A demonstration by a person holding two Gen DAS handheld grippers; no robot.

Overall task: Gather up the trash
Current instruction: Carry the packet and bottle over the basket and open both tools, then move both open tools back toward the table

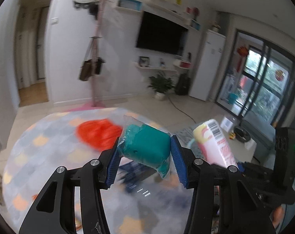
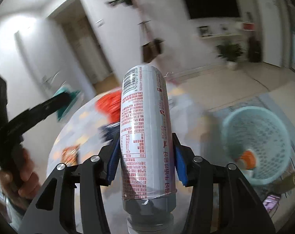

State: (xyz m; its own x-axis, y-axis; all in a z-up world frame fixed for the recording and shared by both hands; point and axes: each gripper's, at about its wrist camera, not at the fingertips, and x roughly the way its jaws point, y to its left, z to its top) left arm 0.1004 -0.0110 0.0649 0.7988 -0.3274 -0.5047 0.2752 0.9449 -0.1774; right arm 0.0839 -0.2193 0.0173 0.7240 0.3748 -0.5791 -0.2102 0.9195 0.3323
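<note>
Two claws, both loaded. Left claw (image 1: 145, 154) pinches a teal soft block in clear plastic wrap (image 1: 146, 148) above the round pastel-patterned worktop (image 1: 50, 156). Right claw (image 2: 147, 156) clamps a white printed drink bottle (image 2: 145, 132), cap toward the camera, held beside the pale turquoise mesh basket (image 2: 264, 136) on the floor.

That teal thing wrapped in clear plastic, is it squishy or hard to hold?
Probably soft: the teal packet bulges between the left tool's blue pads and sags below them. Its loose clear wrap looks slick, so it might slip. It seems light, hanging from a side pinch alone.
</note>
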